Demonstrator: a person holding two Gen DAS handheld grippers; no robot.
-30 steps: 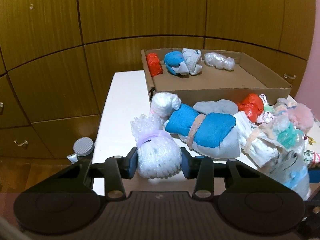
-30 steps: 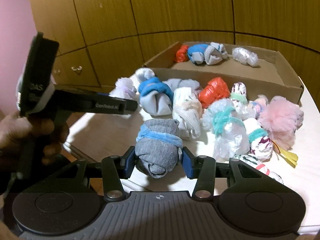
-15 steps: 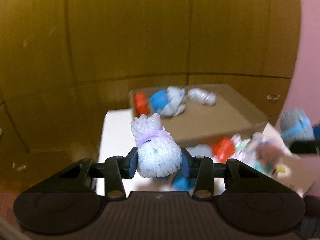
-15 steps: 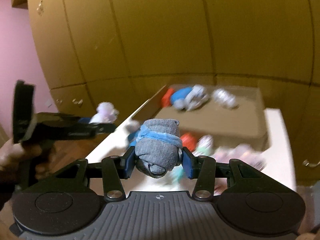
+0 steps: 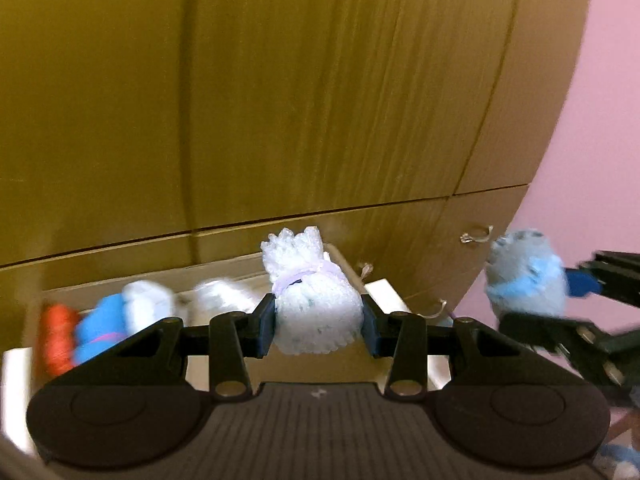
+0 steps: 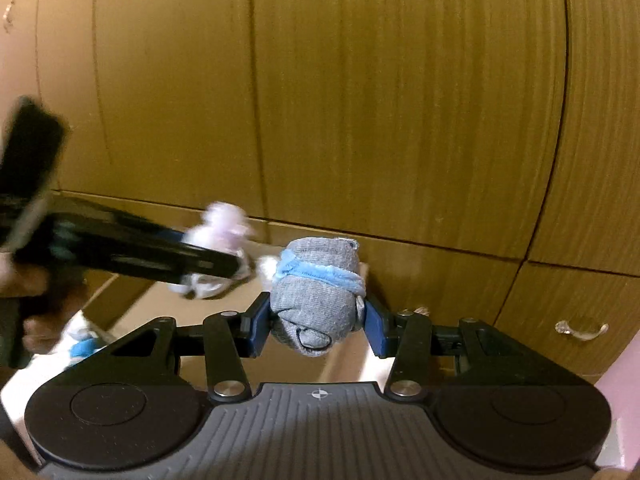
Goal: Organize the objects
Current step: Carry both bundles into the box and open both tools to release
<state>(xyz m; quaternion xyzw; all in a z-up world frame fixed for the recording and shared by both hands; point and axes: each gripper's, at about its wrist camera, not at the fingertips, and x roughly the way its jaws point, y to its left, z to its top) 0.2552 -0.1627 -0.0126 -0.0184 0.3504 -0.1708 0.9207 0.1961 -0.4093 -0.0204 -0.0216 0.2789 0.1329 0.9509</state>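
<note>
My left gripper (image 5: 318,326) is shut on a white bubble-wrap bundle (image 5: 316,312) tied with a lilac band, held in the air above the cardboard box (image 5: 224,272). My right gripper (image 6: 316,326) is shut on a grey sock bundle (image 6: 316,300) with a blue band, also held in the air over the box (image 6: 160,308). In the left wrist view the right gripper with the grey bundle (image 5: 524,276) shows at the right. In the right wrist view the left gripper with its white bundle (image 6: 218,244) shows at the left, blurred.
In the box lie a red bundle (image 5: 56,336), a blue-and-white bundle (image 5: 116,320) and a clear wrap bundle (image 5: 220,296), all blurred. Brown wooden cabinet doors (image 5: 280,100) with metal handles (image 6: 580,328) stand close behind. A pink wall (image 5: 600,120) is at the right.
Both grippers have risen from the table with their bundles and moved forward over the box. The views now tilt up toward the cabinet, and the pile on the table has dropped out of sight.
</note>
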